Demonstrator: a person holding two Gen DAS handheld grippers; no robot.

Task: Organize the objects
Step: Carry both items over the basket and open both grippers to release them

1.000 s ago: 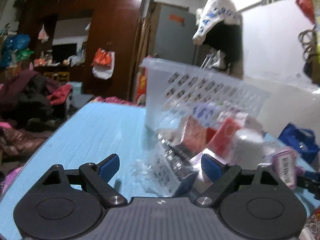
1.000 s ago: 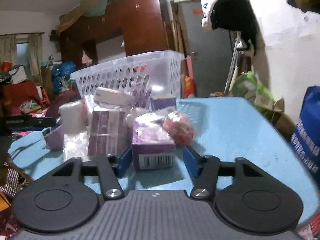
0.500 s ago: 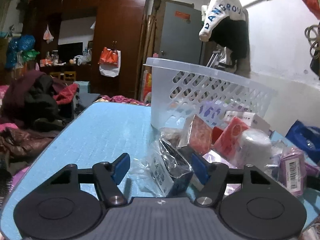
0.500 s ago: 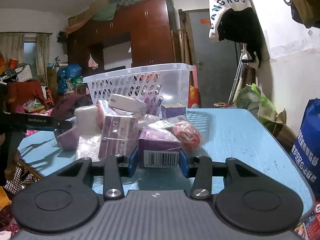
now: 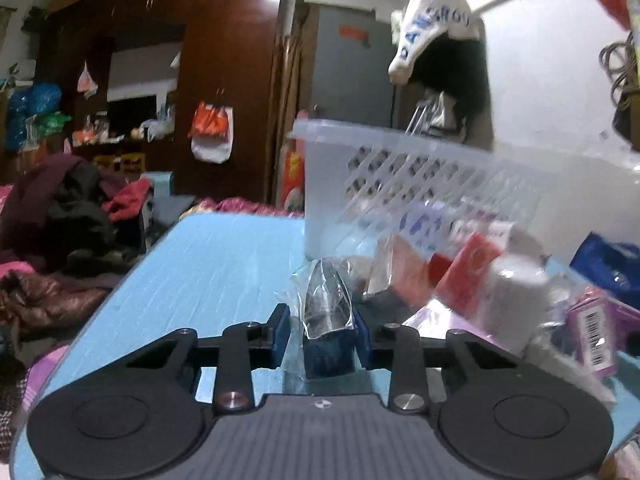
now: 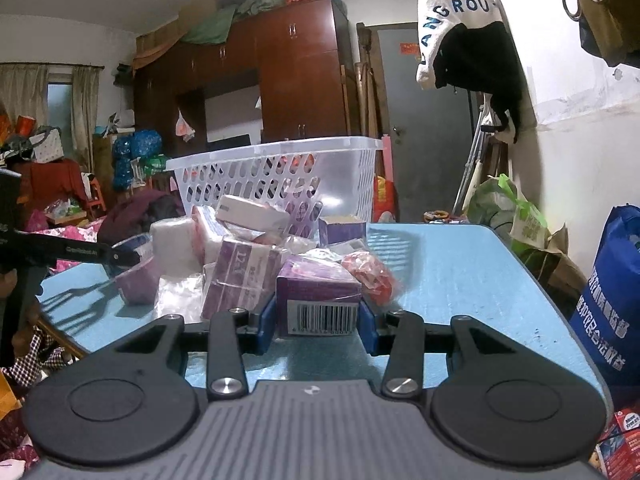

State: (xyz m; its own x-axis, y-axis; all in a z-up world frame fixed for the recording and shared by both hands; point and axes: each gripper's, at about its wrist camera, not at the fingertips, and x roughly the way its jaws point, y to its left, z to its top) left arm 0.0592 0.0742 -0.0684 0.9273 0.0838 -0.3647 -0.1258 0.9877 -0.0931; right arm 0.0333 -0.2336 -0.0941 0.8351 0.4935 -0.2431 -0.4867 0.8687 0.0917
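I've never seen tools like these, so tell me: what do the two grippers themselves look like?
Both look alike: the left gripper and right gripper have a ribbed grey body with a small round logo, two black round discs, black linkage arms with silver screws, and blue finger pads. No cables or sleeves show.

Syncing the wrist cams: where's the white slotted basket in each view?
Left wrist: white slotted basket right of center, behind the packet pile.
Right wrist: basket center-left, behind the boxes.
Shared landmark: white lettered garment hanging on the wall.
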